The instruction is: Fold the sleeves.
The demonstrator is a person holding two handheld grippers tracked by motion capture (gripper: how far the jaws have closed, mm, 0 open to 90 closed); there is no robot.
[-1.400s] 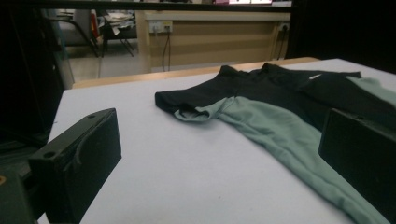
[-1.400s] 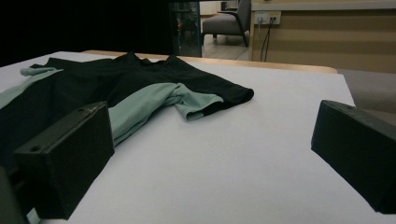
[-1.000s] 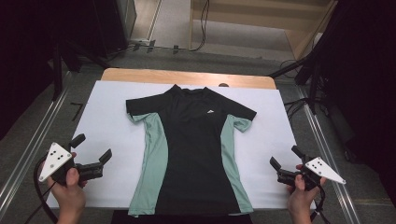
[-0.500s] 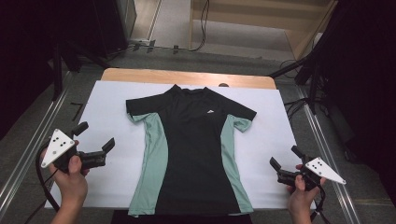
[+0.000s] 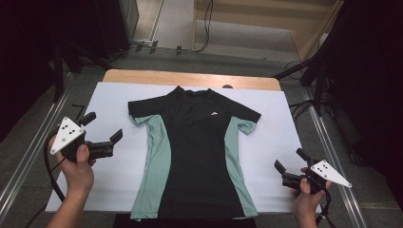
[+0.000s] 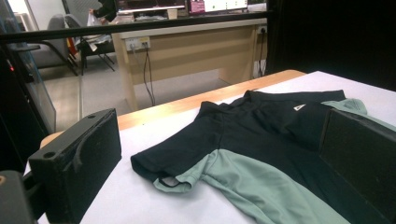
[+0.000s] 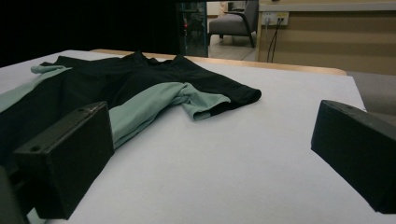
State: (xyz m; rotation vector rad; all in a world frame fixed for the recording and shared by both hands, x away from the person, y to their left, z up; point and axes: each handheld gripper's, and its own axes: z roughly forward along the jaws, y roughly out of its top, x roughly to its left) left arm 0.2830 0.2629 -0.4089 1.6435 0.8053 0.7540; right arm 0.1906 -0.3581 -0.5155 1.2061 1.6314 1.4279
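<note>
1. The left gripper (image 5: pixel 105 136) is held with its jaws spread wide and empty, above the white sheet (image 5: pixel 109 175) covering the desk. Just ahead of it lies the near sleeve (image 6: pixel 163 165) of the black short-sleeved T-shirt with mint-green side panels (image 5: pixel 197 156), which is spread flat, collar away from the person.
2. The right gripper (image 5: pixel 290 167) is likewise released and holds nothing; the shirt's lower hem lies off to its inner side, and the other sleeve (image 7: pixel 219 100) lies farther ahead.
3. A grasp of one layer only is judged the main risk: thin fabric lying flat could be pinched at its top ply, so that the sleeve would be peeled open rather than lifted.
4. The white sheet could be caught together with the cloth if the jaws were pressed down too low, and the whole garment could be dragged askew.
5. An uneven fold is likely if the two grippers were closed at unmatched heights on the shirt.
6. The hem, already at the desk's near edge, could slip off if it were tugged.
</note>
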